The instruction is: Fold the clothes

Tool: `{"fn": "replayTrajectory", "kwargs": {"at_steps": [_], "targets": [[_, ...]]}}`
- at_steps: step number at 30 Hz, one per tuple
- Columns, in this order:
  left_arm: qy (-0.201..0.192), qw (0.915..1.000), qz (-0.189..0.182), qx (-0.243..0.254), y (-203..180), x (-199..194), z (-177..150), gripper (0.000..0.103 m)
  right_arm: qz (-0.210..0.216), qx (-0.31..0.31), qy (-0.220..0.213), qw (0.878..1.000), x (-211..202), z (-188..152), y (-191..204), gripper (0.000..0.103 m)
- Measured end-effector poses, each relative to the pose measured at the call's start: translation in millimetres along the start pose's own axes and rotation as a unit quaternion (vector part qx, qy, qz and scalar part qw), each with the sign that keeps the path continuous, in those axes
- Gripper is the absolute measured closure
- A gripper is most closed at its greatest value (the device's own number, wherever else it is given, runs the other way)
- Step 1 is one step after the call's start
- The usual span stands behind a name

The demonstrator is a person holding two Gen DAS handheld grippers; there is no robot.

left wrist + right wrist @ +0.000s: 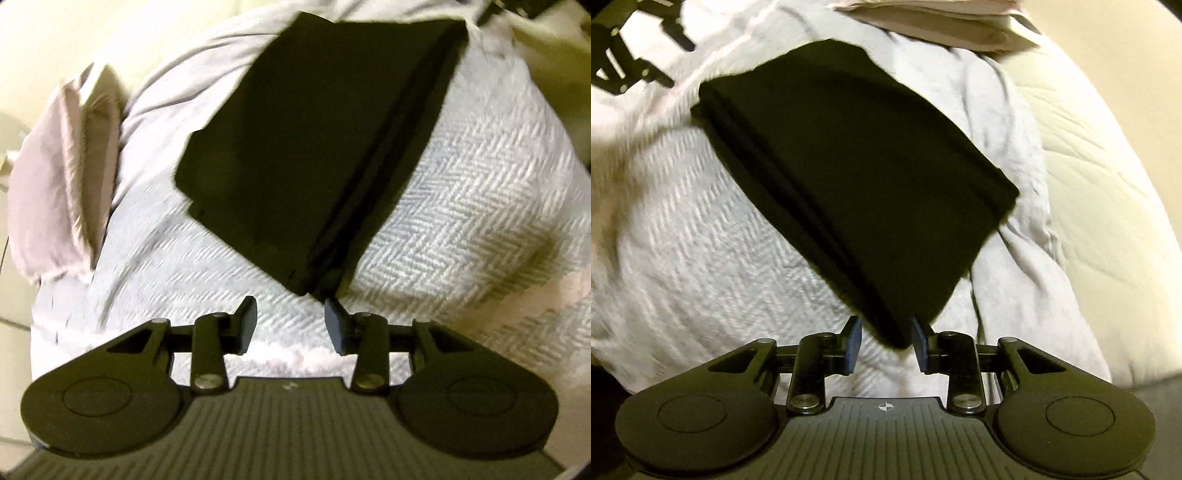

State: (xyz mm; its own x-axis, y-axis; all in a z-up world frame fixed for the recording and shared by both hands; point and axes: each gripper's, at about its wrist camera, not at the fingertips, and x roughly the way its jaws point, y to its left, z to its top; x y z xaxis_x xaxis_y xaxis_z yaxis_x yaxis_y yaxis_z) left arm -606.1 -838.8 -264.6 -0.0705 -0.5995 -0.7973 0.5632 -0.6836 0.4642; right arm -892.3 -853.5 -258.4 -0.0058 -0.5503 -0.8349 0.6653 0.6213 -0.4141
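While blurred, black garment (310,147) on blanket (461,192), left gripper (291,325) gaping

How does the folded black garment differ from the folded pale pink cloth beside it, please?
The folded black garment is dark and lies in the middle of the white herringbone blanket; the folded pale pink cloth is light and sits at the blanket's edge. The black garment looks smooth, with a corner between the right hand-held gripper's open fingers; the pink cloth looks fuzzy-edged and untouched. Both are folded.

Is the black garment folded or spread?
Folded: the black garment lies as a compact rectangle with stacked layered edges on the white blanket.
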Motion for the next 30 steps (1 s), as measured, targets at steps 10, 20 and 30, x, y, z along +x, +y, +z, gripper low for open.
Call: {"fn": "replayTrajectory", "kwargs": {"at_steps": [10, 20, 30], "targets": [[-0.015, 0.9921, -0.012, -0.124, 57, 29, 69, 0.067, 0.051, 0.136, -0.042, 0.989, 15, 40, -49, 0.072], [0.049, 0.9667, -0.041, -0.248, 104, 140, 138, 0.083, 0.128, 0.225, -0.073, 0.963, 108, 98, -164, 0.072], [0.067, 0.9655, -0.046, -0.247, 108, 172, 122, 0.078, 0.154, 0.187, -0.056, 0.969, 189, 101, -171, 0.072]]}}
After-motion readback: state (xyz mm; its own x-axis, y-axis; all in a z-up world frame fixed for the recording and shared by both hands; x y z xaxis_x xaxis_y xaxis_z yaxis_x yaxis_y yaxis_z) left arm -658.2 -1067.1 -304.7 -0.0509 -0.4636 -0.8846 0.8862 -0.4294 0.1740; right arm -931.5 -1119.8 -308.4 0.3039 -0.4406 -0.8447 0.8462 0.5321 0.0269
